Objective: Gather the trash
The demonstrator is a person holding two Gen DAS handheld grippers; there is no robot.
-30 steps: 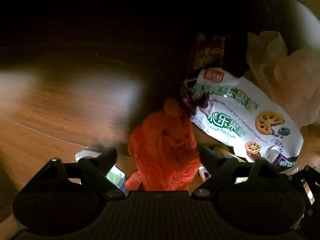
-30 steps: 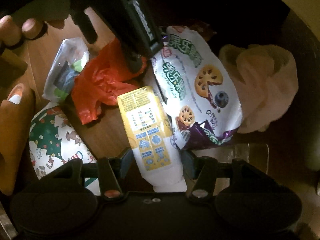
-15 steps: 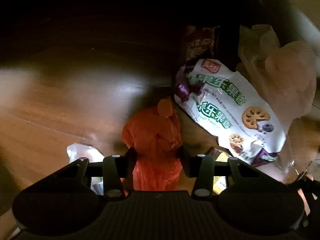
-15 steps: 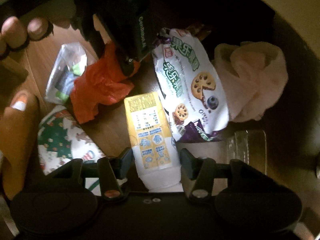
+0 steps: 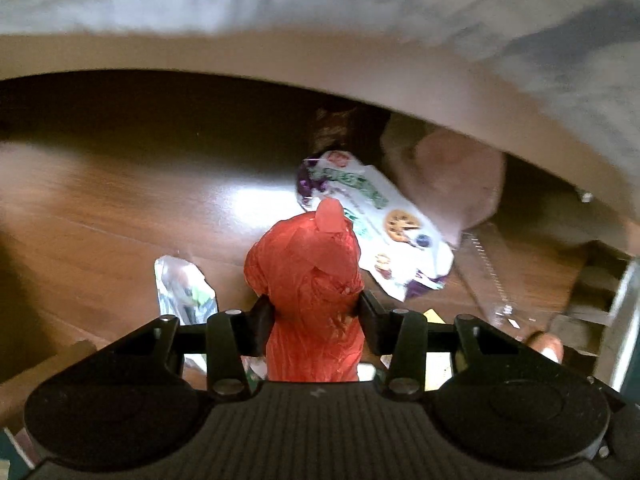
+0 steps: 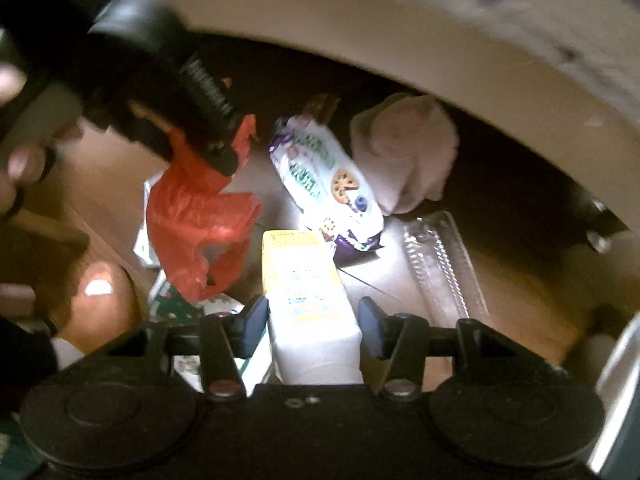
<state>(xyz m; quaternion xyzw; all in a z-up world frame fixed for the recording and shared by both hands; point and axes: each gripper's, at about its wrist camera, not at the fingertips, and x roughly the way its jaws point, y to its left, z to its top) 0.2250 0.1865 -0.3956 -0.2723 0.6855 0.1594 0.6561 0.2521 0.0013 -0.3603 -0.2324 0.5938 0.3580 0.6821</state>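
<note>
Between the left gripper's [image 5: 312,312] fingers a red bag [image 5: 310,276] is pinched at its bunched middle; it looks light, soft and crushable, so a hold on gathered folds should suit it. The right gripper's [image 6: 312,316] fingers are closing on a yellow carton [image 6: 304,280], stiffer and probably light, taken across its narrow sides. Farther off, on the floor [image 5: 120,208], lie a snack pouch [image 6: 324,176] and a clear tray [image 6: 440,264].
</note>
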